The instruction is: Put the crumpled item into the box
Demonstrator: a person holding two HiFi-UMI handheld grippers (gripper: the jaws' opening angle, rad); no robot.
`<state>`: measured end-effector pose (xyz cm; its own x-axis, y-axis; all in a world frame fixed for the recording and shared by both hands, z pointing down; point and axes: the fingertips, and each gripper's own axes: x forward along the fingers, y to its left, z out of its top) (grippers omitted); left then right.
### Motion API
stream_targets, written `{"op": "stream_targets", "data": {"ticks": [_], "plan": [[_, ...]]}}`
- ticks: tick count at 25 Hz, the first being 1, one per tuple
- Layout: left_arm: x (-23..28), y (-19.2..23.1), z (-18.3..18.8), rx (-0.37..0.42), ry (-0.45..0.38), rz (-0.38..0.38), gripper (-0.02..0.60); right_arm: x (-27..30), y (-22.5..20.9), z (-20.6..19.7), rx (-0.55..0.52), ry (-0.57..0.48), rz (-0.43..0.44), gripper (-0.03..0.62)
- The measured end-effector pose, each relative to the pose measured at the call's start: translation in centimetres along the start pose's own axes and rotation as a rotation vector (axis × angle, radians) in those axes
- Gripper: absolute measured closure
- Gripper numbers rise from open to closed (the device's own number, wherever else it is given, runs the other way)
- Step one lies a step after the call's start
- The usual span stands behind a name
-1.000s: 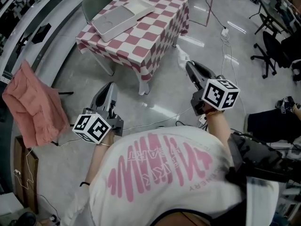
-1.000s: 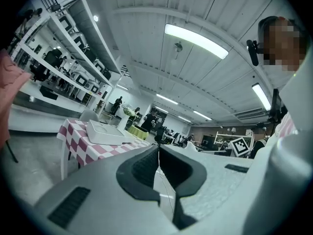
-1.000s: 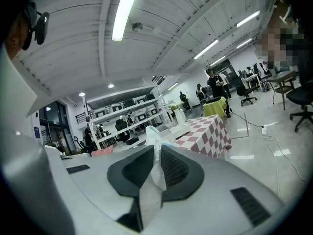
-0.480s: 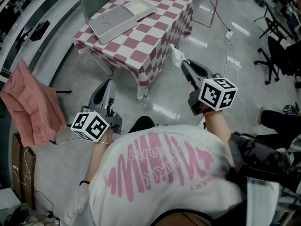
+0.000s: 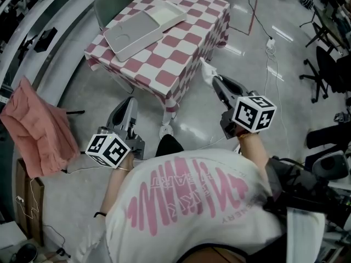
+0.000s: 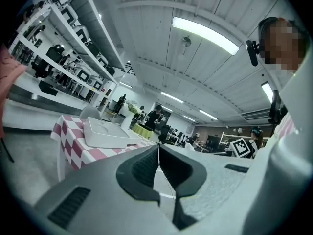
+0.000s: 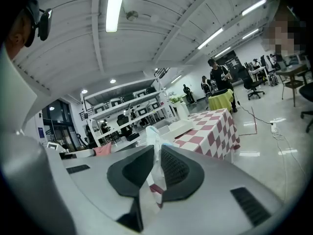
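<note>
Right gripper point(image 7: 157, 153): jaws clamped on the crumpled item point(image 5: 205, 70), a thin white wad that stuck out past the tips. The item was held in the air over the floor, just off the near right edge of the table point(image 5: 184, 56), not in the box point(image 5: 134, 30).

Left gripper point(image 6: 158, 150): jaws together, nothing between them. It was held lower, near the person's left side, and pointed toward the table.

The table had a red-and-white checked cloth. The box, white and shallow, lay on its far left part, well apart from the item. A pink cloth point(image 5: 34, 127) hung at far left. Cables point(image 5: 272, 64) ran across the floor at right.
</note>
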<state>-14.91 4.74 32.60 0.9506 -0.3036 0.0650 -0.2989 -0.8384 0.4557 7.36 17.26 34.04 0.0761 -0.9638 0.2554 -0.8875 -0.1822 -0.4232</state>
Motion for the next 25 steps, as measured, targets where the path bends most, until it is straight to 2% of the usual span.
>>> {"op": "stream_targets", "data": {"ticks": [9,15,25], "plan": [[6.1,4.5,3.6,0.000,0.023,-0.035,0.569,6.5,-1.9,3.3,0.033,-0.008,-0.032,0.549],[9.8,8.8,6.3,-0.002,0.049,-0.031,0.574,11.2,-2.3,6.1,0.043,-0.027,-0.055,0.549],[15.9,14.6,11.0,0.004,0.037,-0.106,0.574,18.8,-3.0,9.3,0.046,-0.061,-0.095,0.549]]}}
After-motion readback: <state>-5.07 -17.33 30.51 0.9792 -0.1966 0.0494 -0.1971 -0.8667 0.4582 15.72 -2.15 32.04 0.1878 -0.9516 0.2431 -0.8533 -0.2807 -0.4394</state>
